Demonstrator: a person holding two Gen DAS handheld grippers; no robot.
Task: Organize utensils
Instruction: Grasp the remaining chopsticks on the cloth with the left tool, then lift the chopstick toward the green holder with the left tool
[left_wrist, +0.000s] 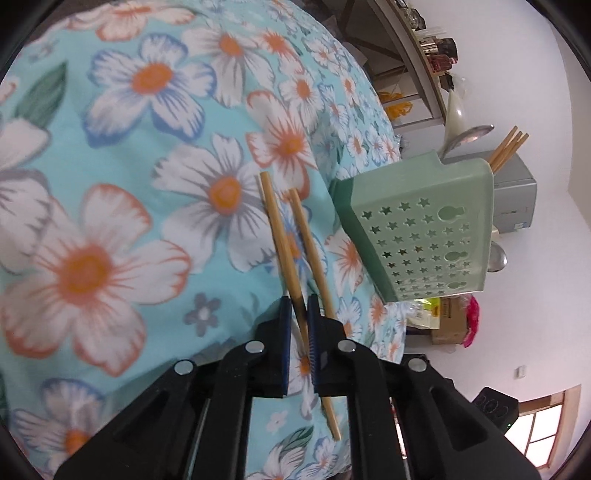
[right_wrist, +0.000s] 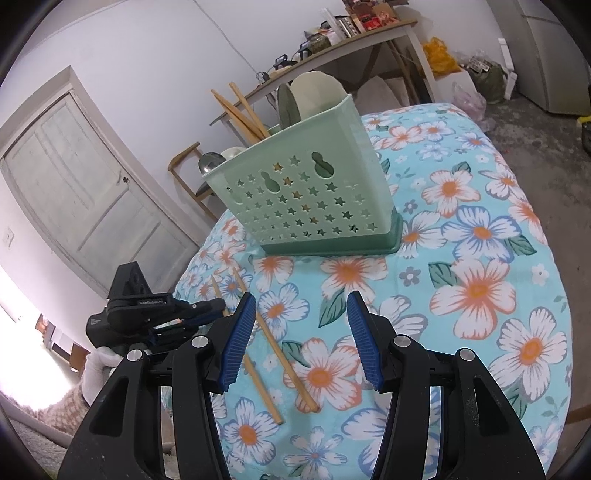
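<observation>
Left gripper (left_wrist: 297, 308) clamped on one thin bamboo chopstick (left_wrist: 281, 236), near dark end, probably so long part sticks out front for dropping in. Second bamboo chopstick (left_wrist: 314, 266) lying loose just beside, on floral turquoise tablecloth (left_wrist: 110, 166). Both long axes running away toward pale green star-perforated plastic utensil holder (right_wrist: 303, 192). Right gripper (right_wrist: 301, 341) hovering, jaws apart, nothing between.

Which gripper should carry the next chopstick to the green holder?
Left. The left gripper is already shut on one chopstick, while the right gripper hangs open and empty above the cloth; the green holder stands close by.
</observation>
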